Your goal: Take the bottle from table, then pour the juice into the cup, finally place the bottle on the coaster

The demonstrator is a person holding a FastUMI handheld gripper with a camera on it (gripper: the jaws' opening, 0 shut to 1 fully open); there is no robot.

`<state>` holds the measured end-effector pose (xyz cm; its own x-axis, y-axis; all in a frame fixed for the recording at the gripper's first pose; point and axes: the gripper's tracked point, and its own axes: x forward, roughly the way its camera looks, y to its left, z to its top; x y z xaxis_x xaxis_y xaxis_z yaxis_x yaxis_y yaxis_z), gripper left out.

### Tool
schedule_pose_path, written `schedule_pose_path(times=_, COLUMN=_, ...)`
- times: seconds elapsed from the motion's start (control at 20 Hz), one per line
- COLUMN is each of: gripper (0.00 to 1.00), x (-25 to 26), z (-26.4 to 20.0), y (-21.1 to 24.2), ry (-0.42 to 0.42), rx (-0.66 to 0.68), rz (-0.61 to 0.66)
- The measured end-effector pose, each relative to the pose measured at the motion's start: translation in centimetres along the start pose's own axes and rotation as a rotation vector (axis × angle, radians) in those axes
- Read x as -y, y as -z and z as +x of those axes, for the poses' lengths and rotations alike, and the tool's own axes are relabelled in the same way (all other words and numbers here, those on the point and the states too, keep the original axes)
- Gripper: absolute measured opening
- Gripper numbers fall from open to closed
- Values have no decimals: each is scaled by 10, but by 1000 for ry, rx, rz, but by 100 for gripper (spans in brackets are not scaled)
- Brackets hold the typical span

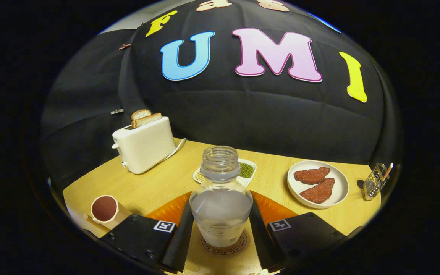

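Jaws (220, 236): we see them clamped on the bottle (220, 202).
Coaster (223, 248): ringed lettering, unreadable.
Surface (159, 183): open toward the cup (104, 208).

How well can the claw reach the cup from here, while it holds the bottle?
Probably yes. The claw is shut on the bottle, and the cup stands just left of its fingers on the table, with nothing between them.

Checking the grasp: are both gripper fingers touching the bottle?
Touching. In the gripper view both fingers lie flush against the sides of the clear bottle, with no gap on either side, above the round coaster.
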<state>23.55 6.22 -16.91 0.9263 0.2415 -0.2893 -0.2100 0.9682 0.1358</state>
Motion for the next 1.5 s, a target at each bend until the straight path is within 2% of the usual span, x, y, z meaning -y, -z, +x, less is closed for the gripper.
schedule_pose_path(times=0.35, gripper=76, x=-3, z=-14, y=9, ry=5, rx=11, rz=-38)
schedule_pose_path(times=0.6, gripper=80, x=-2, z=-15, y=27, ry=12, rx=-40, rz=-60)
schedule_pose_path(times=0.75, gripper=98, x=-2, z=-17, y=26, ry=15, rx=-37, rz=-45)
schedule_pose_path(times=0.95, gripper=100, x=-7, z=-31, y=12, ry=10, rx=-15, rz=-15)
schedule_pose_path(times=1.2, gripper=100, x=-9, z=-79, y=-27, ry=23, rx=78, rz=13)
schedule_pose_path(times=1.35, gripper=100, x=4, z=-121, y=-55, ry=85, rx=150, rz=-6)
schedule_pose_path(times=1.5, gripper=100, x=21, z=-171, y=-84, ry=187, rx=222, rz=-18)
